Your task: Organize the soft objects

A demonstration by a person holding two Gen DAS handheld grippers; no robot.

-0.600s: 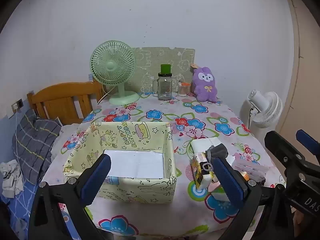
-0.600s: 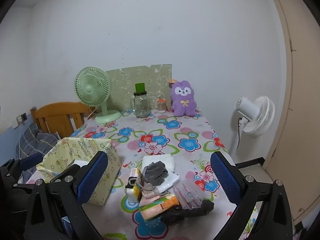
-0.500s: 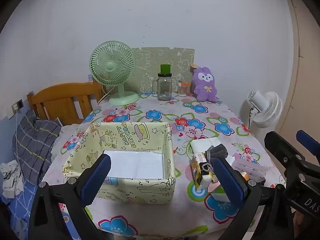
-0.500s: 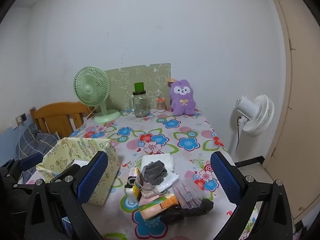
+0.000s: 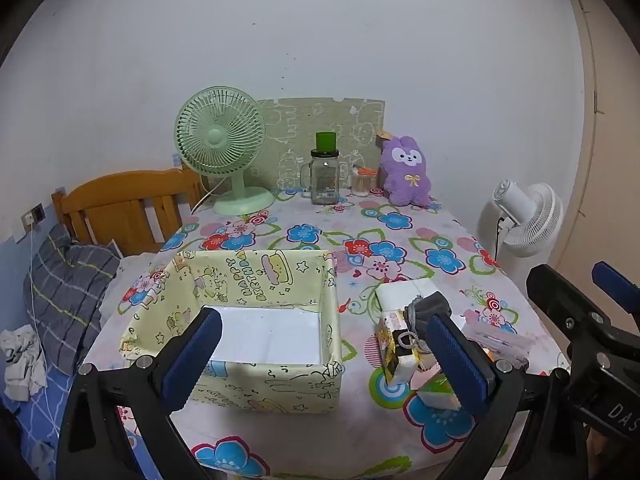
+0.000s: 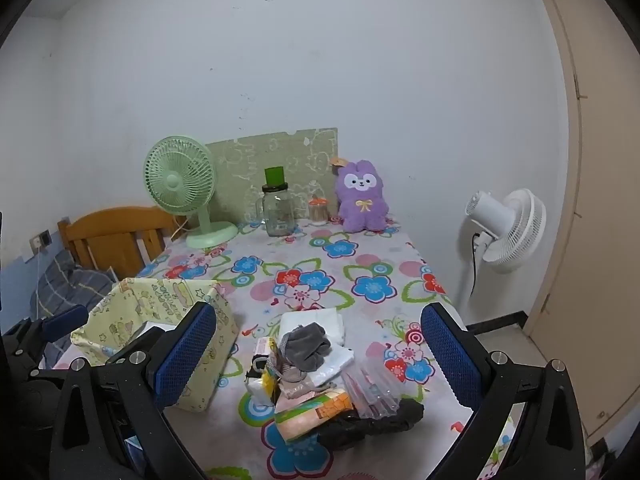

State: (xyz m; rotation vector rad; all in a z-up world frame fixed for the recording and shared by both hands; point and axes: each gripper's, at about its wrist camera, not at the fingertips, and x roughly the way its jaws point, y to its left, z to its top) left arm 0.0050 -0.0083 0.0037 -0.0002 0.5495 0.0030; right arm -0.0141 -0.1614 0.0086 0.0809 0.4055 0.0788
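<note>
**Both grippers spread, pile waiting beside the box**

Nearest us, our left gripper (image 5: 320, 354) hangs with its jaws spread wide and nothing between them, over the near wall of the yellow fabric box (image 5: 256, 384). Our right gripper (image 6: 320, 354) is just as wide and empty, framing the pile of soft things (image 6: 316, 376) on the flowered tablecloth (image 6: 320, 276).

The pile lies just at the box's three o'clock. At its six o'clock edge sits a black cloth (image 6: 372, 420); on top, toward twelve, a grey sock (image 6: 306, 346) rests on a white packet (image 6: 316, 320).

We judge these light, limp and easily crushed, so they will sag and drag neighbours along. We would pinch the sock at its bunched middle, not a loose edge.

Farther off, at twelve o'clock, a purple plush rabbit (image 6: 362, 198) stands by the wall.
</note>
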